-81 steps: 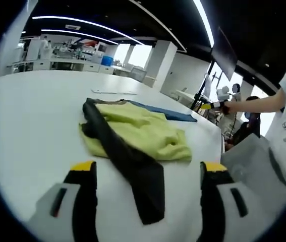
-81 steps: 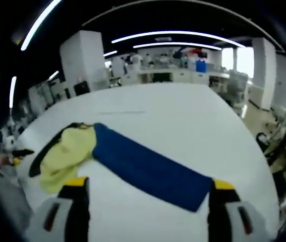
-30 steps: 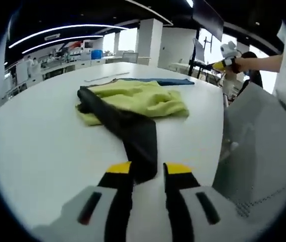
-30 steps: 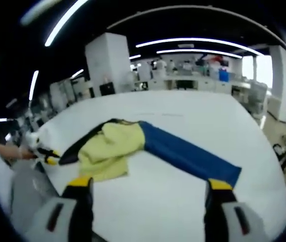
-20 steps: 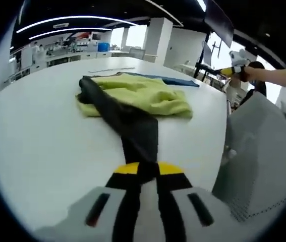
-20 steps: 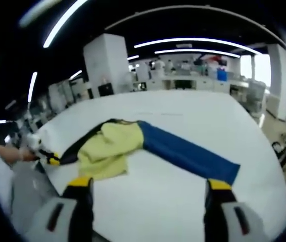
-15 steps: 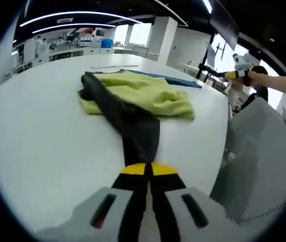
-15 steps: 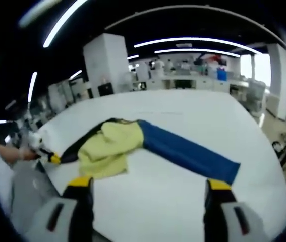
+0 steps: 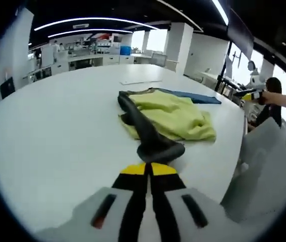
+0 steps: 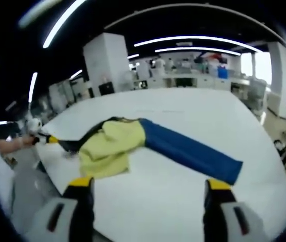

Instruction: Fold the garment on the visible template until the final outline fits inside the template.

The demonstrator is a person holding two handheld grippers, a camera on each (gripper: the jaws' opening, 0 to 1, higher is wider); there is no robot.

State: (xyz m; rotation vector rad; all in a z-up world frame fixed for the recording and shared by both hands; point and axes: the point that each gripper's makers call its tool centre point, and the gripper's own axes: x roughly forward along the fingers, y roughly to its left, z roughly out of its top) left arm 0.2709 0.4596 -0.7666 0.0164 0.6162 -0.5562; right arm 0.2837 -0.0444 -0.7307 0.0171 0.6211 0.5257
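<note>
Clearly soft and light, the garment (image 9: 170, 117) drapes limply; left gripper (image 9: 148, 169) fingers pinch its black sleeve (image 9: 150, 137) end at 6 o'clock, right gripper (image 10: 146, 187) fingers wide over the counter (image 10: 183, 186).

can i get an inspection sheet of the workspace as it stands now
surface: large white table, bare apart from the garment.
job's things: garment with a yellow-green body, a black sleeve and a blue sleeve stretched out flat; a thin outline lies beyond it, possibly the template.
clutter: nothing seen.
grippers: left tongs shut on the black sleeve's end, which is bunched and raised; right tongs open, off the cloth, near the table edge.
cables: nothing seen.
surroundings: open-plan lab with white pillars, benches and ceiling strip lights; a person's arm shows at the side.
</note>
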